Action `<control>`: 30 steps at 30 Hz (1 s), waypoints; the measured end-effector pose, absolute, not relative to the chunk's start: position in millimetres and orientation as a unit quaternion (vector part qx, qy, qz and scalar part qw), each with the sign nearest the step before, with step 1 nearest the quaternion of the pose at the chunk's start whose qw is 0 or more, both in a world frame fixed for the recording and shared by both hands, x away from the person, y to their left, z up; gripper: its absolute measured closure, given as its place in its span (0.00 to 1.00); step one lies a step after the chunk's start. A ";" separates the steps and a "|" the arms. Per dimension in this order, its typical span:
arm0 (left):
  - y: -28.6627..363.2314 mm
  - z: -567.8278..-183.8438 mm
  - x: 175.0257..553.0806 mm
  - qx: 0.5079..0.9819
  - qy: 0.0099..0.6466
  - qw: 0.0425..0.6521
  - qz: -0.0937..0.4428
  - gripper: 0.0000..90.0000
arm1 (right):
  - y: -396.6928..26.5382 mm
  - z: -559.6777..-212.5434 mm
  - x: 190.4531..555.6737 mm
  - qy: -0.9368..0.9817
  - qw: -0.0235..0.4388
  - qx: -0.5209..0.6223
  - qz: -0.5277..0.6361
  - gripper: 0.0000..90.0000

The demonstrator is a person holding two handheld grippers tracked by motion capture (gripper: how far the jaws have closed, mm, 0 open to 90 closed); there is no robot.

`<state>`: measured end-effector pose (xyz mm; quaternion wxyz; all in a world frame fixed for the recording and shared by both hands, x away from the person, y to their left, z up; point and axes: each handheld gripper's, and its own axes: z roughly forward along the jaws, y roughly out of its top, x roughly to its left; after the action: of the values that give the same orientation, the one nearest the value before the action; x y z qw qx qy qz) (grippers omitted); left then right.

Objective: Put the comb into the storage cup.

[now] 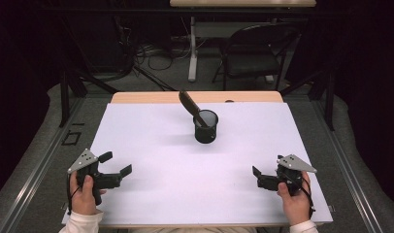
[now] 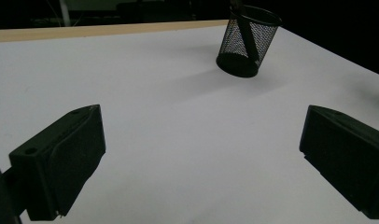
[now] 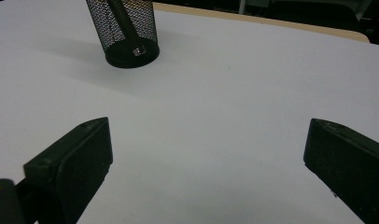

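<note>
A black mesh cup stands upright on the white sheet, a little behind the table's middle. A dark long-handled tool leans out of it toward the back left. My left gripper rests at the front left, open, with nothing between its jaws. At the front right my right gripper is open and empty too. The left gripper view has the cup far ahead to the right of my left gripper. In the right gripper view the cup sits ahead to the left of my right gripper.
The wooden table edge shows behind the white sheet. Beyond the table stand a dark folding chair and a white table leg, with cables on the floor. Bare white sheet lies between the grippers and the cup.
</note>
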<state>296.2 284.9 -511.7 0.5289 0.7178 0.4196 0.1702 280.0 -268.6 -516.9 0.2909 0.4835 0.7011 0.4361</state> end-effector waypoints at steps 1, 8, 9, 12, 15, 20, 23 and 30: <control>285.2 -512.1 296.3 0.717 0.419 0.530 0.170 0.00 | -269.5 -517.6 280.0 0.701 0.290 0.485 0.434 0.01; 288.8 -515.7 298.0 0.713 0.426 0.531 0.169 0.00 | -273.6 -524.7 282.0 0.696 0.285 0.497 0.432 0.01; 289.4 -516.6 298.4 0.713 0.426 0.531 0.170 0.00 | -274.1 -525.7 282.2 0.696 0.286 0.498 0.431 0.01; 290.5 -518.4 299.1 0.712 0.428 0.530 0.169 0.00 | -274.8 -528.8 282.9 0.698 0.287 0.498 0.427 0.01; 290.6 -519.3 299.4 0.712 0.427 0.532 0.169 0.00 | -275.2 -530.4 283.1 0.697 0.291 0.497 0.427 0.01; 290.2 -521.2 300.0 0.713 0.426 0.531 0.168 0.00 | -276.2 -532.2 283.6 0.696 0.289 0.501 0.426 0.01; 290.0 -522.5 300.5 0.715 0.426 0.529 0.167 0.00 | -276.4 -533.9 284.3 0.696 0.285 0.503 0.426 0.01; 289.2 -524.2 301.6 0.716 0.425 0.528 0.164 0.00 | -277.8 -535.5 285.1 0.694 0.282 0.506 0.426 0.01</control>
<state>301.6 289.2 -524.2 0.5283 0.7162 0.4255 0.1642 285.1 -277.8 -535.5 0.2819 0.5063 0.6945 0.4265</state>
